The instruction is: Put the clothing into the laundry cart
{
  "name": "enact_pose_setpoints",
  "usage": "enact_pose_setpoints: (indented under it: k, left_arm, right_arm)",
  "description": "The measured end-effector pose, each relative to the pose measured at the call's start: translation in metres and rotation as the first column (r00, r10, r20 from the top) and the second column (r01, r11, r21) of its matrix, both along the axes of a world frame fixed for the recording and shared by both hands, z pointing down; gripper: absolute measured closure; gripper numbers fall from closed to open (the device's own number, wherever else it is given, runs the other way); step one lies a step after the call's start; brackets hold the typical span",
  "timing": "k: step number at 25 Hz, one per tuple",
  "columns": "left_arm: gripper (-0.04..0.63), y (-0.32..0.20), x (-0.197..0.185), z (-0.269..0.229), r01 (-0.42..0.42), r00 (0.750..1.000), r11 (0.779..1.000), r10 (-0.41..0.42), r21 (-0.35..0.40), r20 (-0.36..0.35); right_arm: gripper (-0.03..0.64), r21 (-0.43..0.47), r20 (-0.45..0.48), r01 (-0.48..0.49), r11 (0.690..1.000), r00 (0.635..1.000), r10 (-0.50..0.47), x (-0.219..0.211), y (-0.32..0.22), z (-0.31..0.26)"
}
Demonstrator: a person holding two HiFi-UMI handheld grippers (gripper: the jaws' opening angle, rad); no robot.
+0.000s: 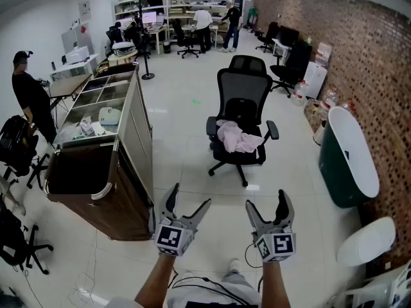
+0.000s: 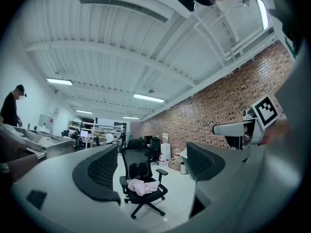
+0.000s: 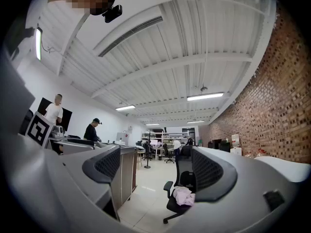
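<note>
Nothing done yet: clothing (image 1: 237,138) heaped on chair (image 1: 243,85) seat; cart (image 1: 138,133) left of chair. Left gripper (image 1: 189,196), right gripper (image 1: 266,199) short of chair, both wide, empty.

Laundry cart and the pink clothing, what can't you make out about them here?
- Pink clothing on the office chair: too small in the head view to count garments or tell what kind.
- Laundry cart: near compartment too dark in the head view to see inside.
- Right gripper view: a jaw covers part of the clothing.
</note>
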State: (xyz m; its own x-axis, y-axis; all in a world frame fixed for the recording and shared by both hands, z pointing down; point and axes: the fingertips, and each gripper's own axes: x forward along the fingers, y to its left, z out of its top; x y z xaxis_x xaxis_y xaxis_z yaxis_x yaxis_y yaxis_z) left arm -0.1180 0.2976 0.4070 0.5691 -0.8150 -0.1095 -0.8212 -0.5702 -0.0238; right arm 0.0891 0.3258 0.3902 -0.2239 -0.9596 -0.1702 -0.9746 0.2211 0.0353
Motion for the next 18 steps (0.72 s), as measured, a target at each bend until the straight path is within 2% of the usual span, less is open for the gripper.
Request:
enact_pose_setpoints:
  k: [7, 11, 16, 18]
  left_arm:
    - [0.172, -0.039, 0.092, 0.004, 0.022, 0.999, 0.999, -0.023, 0.028, 0.045]
    - [0.173, -0.055, 0.138, 0.001, 0.067, 0.997, 0.997, -0.068, 0.024, 0.025]
    - [0.172, -0.058, 0.181, 0.006, 0.081, 0.995, 0.996, -0.082, 0.023, 0.052]
    - [0.172, -0.059, 0.194, 0.003, 0.077, 0.995, 0.997, -0.077, -0.001, 0.065]
  right_arm:
    - [0.127, 0.014, 0.013, 0.031, 0.999, 0.999, -0.031, 0.101, -0.037, -0.008]
    - [0.127, 0.015, 0.02, 0.046, 0.999, 0.999, -0.047, 0.157, -0.053, -0.011]
    - [0.14, -0.009, 0.058, 0.067, 0.998, 0.996, -0.066, 0.207, -0.068, -0.001]
    - [0.146, -0.015, 0.08, 0.073, 0.997, 0.994, -0.072, 0.217, -0.077, 0.005]
